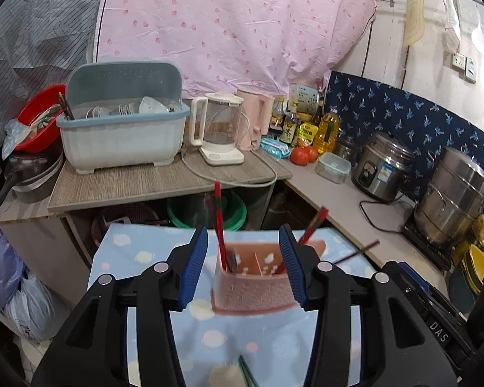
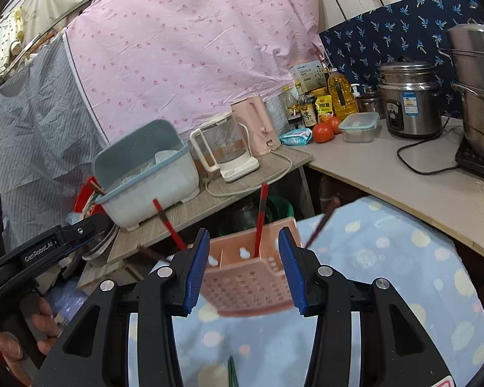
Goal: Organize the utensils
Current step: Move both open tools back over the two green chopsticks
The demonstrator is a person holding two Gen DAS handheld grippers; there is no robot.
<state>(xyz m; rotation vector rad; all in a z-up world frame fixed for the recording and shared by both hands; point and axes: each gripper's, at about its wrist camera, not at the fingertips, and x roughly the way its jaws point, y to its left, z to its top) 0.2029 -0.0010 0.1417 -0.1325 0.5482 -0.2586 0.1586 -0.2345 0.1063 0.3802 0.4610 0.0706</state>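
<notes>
A pink perforated utensil holder (image 1: 253,282) stands on a blue spotted cloth (image 1: 138,251). Red chopsticks (image 1: 219,225) stand in it, and another (image 1: 313,222) leans right. A dark chopstick (image 1: 358,253) sticks out to the right. My left gripper (image 1: 247,267) is open and empty, its blue pads on either side of the holder. In the right wrist view the holder (image 2: 247,282) sits between my open right gripper (image 2: 243,267) pads, with red chopsticks (image 2: 260,219) in it. A green utensil (image 1: 247,371) lies on the cloth near me; it also shows in the right wrist view (image 2: 231,371).
A blue dish rack (image 1: 119,129), a glass kettle (image 1: 219,129), a pink kettle (image 1: 255,116), bottles, tomatoes (image 1: 301,154) and a food box (image 1: 334,166) stand on the counter behind. A rice cooker (image 1: 382,171) and steel pot (image 1: 451,206) stand at right.
</notes>
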